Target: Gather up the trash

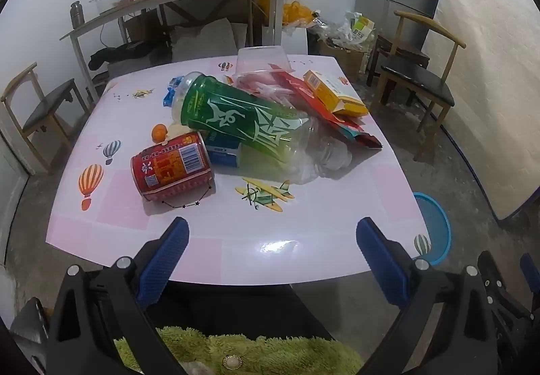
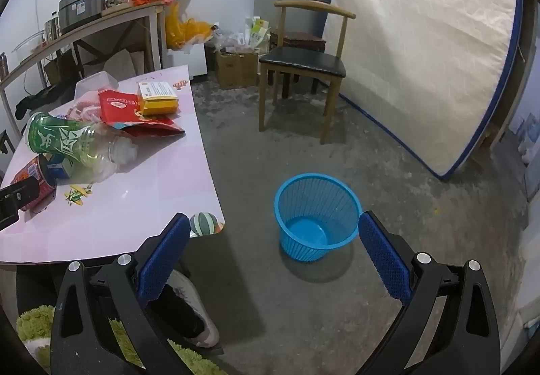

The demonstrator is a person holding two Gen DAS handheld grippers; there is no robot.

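Note:
Trash lies heaped on the pink table (image 1: 303, 226): a big clear bottle with a green label (image 1: 243, 118), a red can (image 1: 172, 166) on its side, a small blue carton (image 1: 222, 152), a yellow box (image 1: 334, 91), a red wrapper (image 1: 324, 112) and a clear plastic tub (image 1: 263, 59). My left gripper (image 1: 270, 240) stands open over the table's near edge, short of the pile. In the right wrist view the blue mesh bin (image 2: 317, 216) stands empty on the floor to the right of the table (image 2: 152, 193). My right gripper (image 2: 273, 233) hangs open above the floor, near the bin.
A small orange fruit (image 1: 159, 133) lies by the can. Wooden chairs stand at the left (image 1: 44, 108) and right (image 2: 303, 61) of the table. A mattress (image 2: 422, 48) leans on the right wall. A cluttered side table (image 1: 175, 0) and boxes line the back wall. A shoe (image 2: 192, 307) shows below.

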